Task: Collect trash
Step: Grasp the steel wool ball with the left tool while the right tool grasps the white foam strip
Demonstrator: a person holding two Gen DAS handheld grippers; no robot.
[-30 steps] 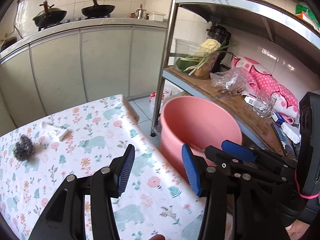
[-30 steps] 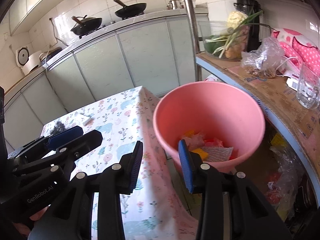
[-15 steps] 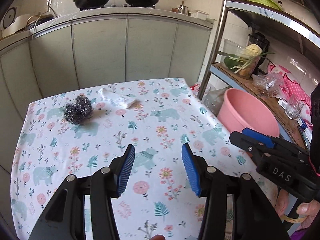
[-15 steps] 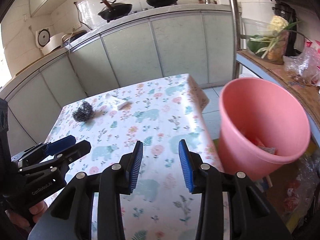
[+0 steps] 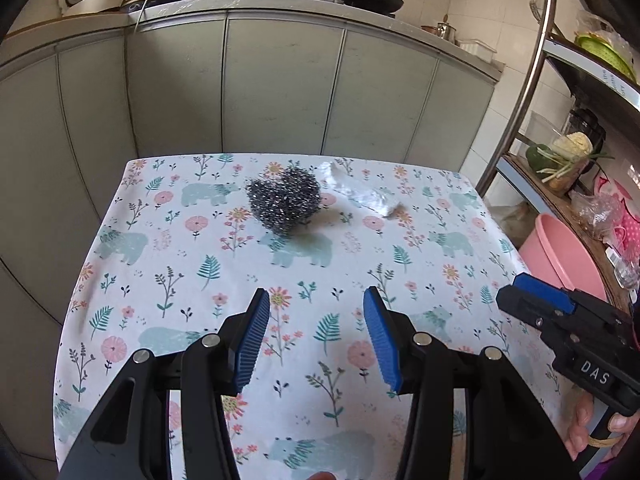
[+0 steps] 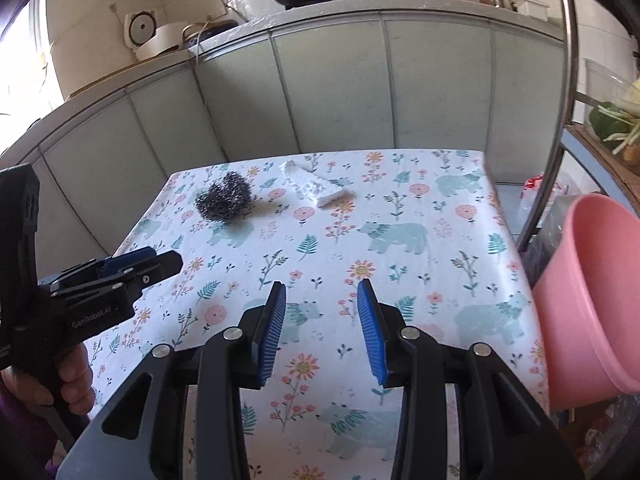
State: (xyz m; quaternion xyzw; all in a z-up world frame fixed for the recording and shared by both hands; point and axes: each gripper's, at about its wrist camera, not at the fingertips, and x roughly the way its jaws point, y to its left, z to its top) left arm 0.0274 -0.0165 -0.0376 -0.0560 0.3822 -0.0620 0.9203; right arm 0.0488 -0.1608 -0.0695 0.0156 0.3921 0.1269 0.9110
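Rightward, off the table (image 6: 420, 208), stands a pink bucket (image 6: 588, 296), its contents unseen.

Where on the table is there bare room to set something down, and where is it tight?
Free: the floral tablecloth between the steel wool scrubber and both grippers, plus its left edge. Crowded: the far edge, where the scrubber sits beside a white crumpled wrapper, and the right side, hemmed by the pink bucket and metal rack.

table (image 5: 168, 240): near half bare | far: steel scourer (image 5: 285, 204), white wrapper (image 5: 366, 196) | right: pink bucket (image 6: 592, 300)
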